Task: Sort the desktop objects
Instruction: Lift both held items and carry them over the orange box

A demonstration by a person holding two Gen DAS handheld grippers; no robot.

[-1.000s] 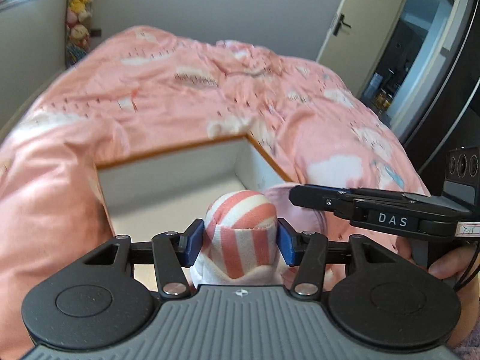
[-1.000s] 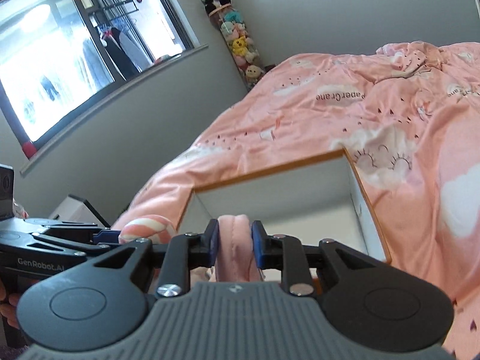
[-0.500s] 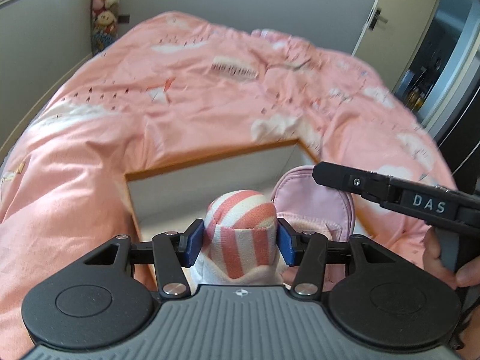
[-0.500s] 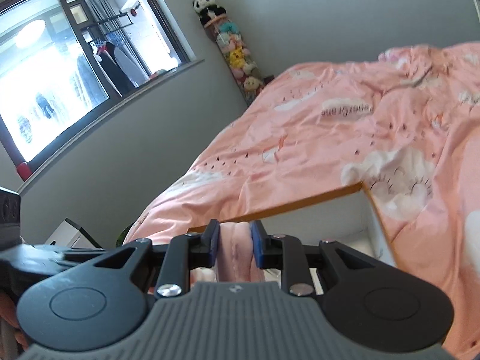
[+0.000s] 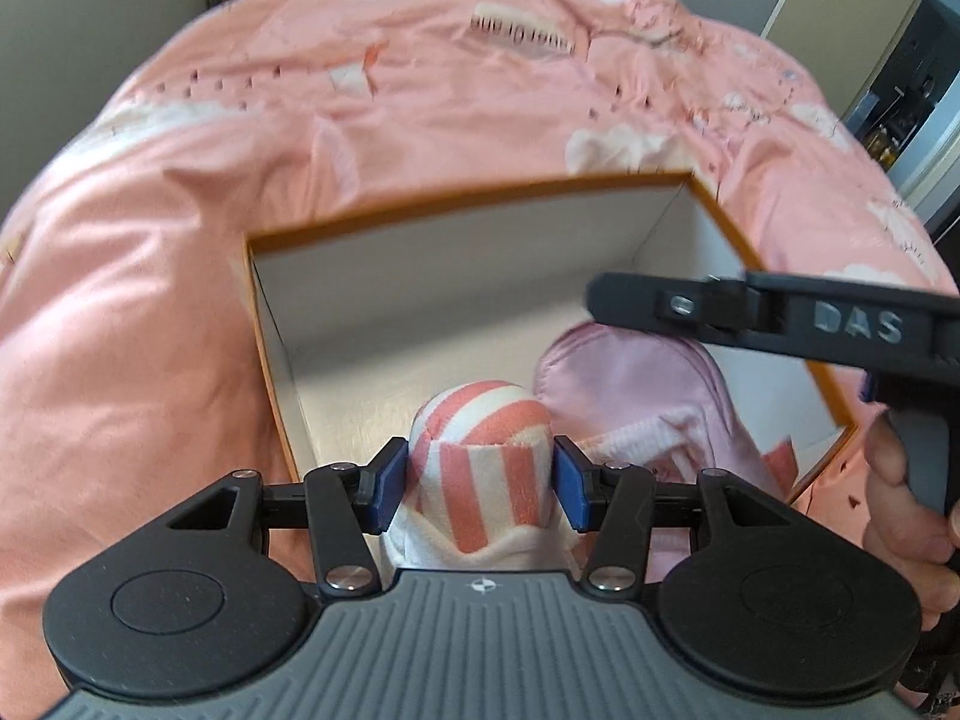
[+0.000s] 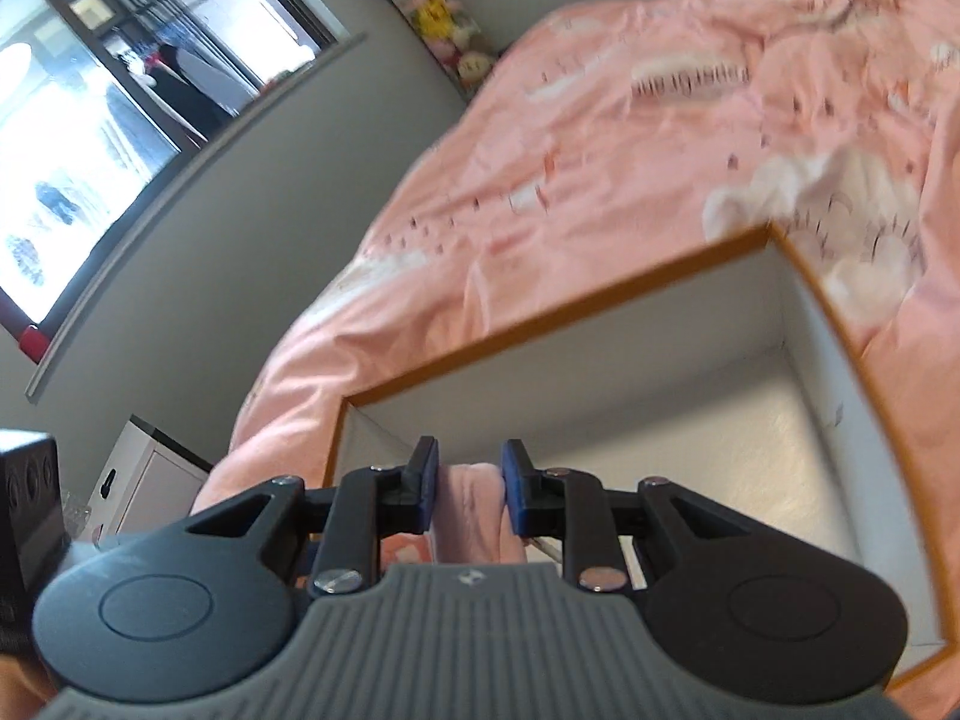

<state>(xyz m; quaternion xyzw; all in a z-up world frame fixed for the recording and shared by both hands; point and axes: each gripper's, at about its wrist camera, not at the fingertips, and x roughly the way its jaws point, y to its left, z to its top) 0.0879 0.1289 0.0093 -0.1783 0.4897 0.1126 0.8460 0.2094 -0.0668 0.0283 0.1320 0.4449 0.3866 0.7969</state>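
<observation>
Between the left gripper's [image 5: 480, 483] jaws sits the pink-and-white striped rolled sock [image 5: 480, 450], over the near part of the open white cardboard box with orange rim [image 5: 468, 198]. Right of those jaws hangs the pale pink fabric pouch [image 5: 630, 384], clamped in the right gripper [image 6: 467, 489]. The box rests on the pink cloud-print duvet [image 5: 180, 240], which spreads beyond and to both sides.

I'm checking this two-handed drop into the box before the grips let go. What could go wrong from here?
1. The left gripper and right gripper are close together over the box; they may collide.
2. The pink garment hangs beside the striped sock bundle; the two may tangle or land mixed.
3. The box sits on the soft pink bedding; a bump on its rim could tip it.
</observation>
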